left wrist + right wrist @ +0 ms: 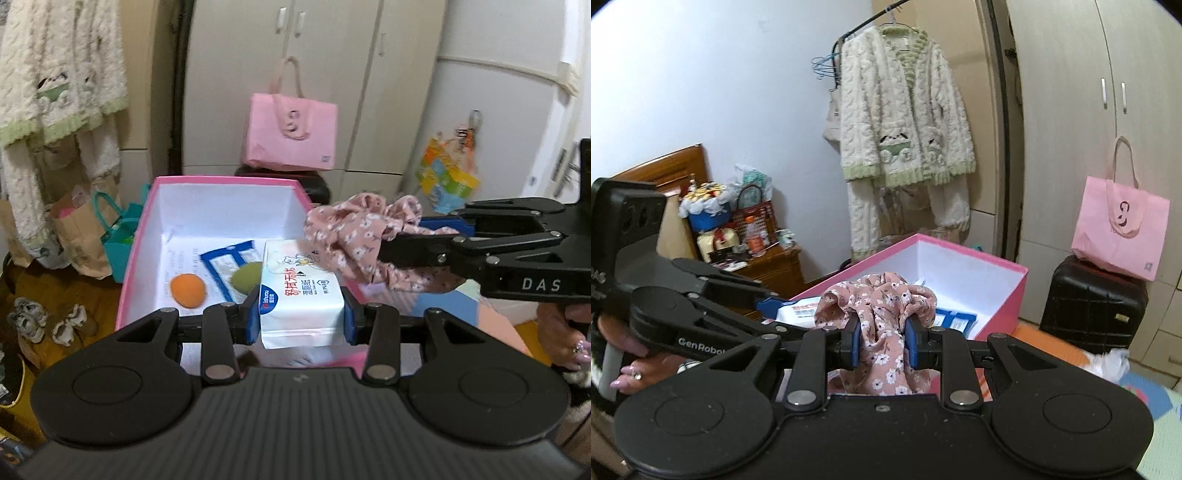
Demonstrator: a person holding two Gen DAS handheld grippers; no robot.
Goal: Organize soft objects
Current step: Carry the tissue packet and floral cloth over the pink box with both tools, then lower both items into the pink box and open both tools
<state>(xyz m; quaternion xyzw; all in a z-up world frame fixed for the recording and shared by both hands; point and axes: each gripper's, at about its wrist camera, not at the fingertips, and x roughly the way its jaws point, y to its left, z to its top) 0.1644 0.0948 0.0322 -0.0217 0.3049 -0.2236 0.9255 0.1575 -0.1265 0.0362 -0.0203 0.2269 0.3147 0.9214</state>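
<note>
Two grippers loaded over the pink box (137, 236): left gripper (301, 317) fingers clenched on the wipes pack (301, 291), right gripper (882, 341) pinching floral cloth (882, 314); next, probably lower and release inside.

Open pink box (137, 236): bare floor beside orange sponge (187, 290).

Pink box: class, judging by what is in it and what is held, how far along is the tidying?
Done: orange sponge and green sponge lie in the pink box. In hand: left hand-held gripper grips the wipes pack; right hand-held gripper grips the floral cloth. Left: dropping both in.
</note>
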